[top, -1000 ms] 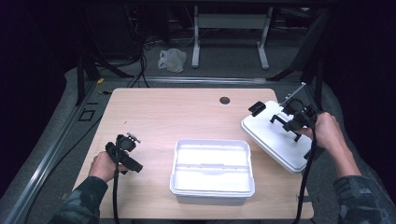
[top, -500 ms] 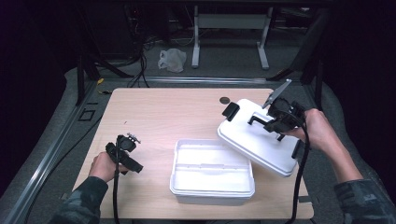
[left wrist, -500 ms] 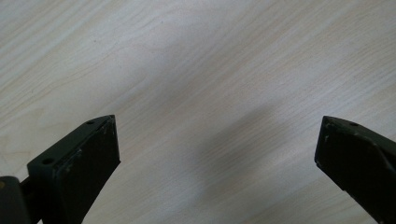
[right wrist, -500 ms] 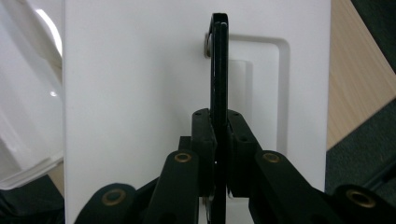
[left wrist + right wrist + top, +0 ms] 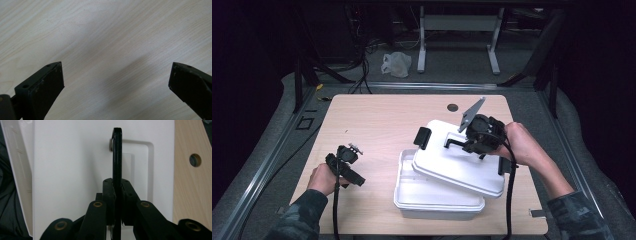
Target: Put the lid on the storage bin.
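Observation:
A white box lid [image 5: 457,167] hangs tilted over the open white box base [image 5: 422,195] near the table's front edge. My right gripper [image 5: 458,144] is shut on the lid's black handle [image 5: 451,143]; in the right gripper view the jaws pinch that thin handle [image 5: 117,152] upright above the lid [image 5: 72,170]. Black latches [image 5: 422,137] sit at the lid's ends. My left gripper [image 5: 346,167] rests at the table's left with its jaws pointing down. In the left gripper view it [image 5: 116,82] is open, with bare wood between its fingers.
The wooden table [image 5: 377,125] has a round cable hole [image 5: 452,107] at the back right, which the right gripper view catches as well [image 5: 195,160]. A cable trails from each gripper over the front edge. Dark floor, metal frame legs and a white bag [image 5: 396,65] lie beyond.
My right gripper has carried the lid leftward and a little up, from the table's right edge to above the box base. The left gripper has stayed put.

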The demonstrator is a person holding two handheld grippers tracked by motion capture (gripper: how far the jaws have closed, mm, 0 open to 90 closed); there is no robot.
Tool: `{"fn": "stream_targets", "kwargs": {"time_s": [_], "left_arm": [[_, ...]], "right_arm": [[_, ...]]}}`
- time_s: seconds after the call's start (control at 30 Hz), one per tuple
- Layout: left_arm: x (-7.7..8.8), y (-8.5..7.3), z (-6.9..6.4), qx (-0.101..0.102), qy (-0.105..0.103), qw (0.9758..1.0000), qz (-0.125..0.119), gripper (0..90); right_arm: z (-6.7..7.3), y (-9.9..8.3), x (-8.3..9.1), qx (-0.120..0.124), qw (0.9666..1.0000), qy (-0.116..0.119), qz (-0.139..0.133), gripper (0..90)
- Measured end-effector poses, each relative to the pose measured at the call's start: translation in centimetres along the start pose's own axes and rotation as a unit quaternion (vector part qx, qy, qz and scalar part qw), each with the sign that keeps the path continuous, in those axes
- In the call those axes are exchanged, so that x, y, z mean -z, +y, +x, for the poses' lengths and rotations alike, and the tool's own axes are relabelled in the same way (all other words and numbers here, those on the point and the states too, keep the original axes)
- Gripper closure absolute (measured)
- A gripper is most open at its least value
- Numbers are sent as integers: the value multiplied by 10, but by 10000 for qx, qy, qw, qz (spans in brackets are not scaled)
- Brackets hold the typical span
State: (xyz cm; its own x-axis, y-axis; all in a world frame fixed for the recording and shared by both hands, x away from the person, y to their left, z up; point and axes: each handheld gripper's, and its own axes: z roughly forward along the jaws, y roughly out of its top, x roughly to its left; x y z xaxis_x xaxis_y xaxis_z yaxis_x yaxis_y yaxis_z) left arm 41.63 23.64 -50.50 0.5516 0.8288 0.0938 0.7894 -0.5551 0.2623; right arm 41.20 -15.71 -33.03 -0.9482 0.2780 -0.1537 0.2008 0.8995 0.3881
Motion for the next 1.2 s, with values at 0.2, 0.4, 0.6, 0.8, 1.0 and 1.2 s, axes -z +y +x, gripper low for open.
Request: {"fn": "stream_targets", "kwargs": {"time_s": [0.2,0.4,0.6,0.8,1.0,1.2], "left_arm": [[-1,0,-1,-25,-23,10000,10,0],[-2,0,0,-49,-15,10000,29,0],[-4,-1,-1,-47,-22,10000,59,0],[-5,-1,-2,-60,-41,9999,84,0],[-6,-1,-1,-83,-42,9999,111,0],[-6,-1,-2,-102,-36,9999,120,0]], "right_arm": [[13,18,-9,417,9991,125,-15,845],[25,35,-22,817,9962,307,64,844],[38,44,-32,1178,9919,460,72,844],[44,46,-41,1379,9887,524,256,844],[46,46,-47,1387,9880,610,296,843],[47,41,-52,1335,9885,631,328,839]]}}
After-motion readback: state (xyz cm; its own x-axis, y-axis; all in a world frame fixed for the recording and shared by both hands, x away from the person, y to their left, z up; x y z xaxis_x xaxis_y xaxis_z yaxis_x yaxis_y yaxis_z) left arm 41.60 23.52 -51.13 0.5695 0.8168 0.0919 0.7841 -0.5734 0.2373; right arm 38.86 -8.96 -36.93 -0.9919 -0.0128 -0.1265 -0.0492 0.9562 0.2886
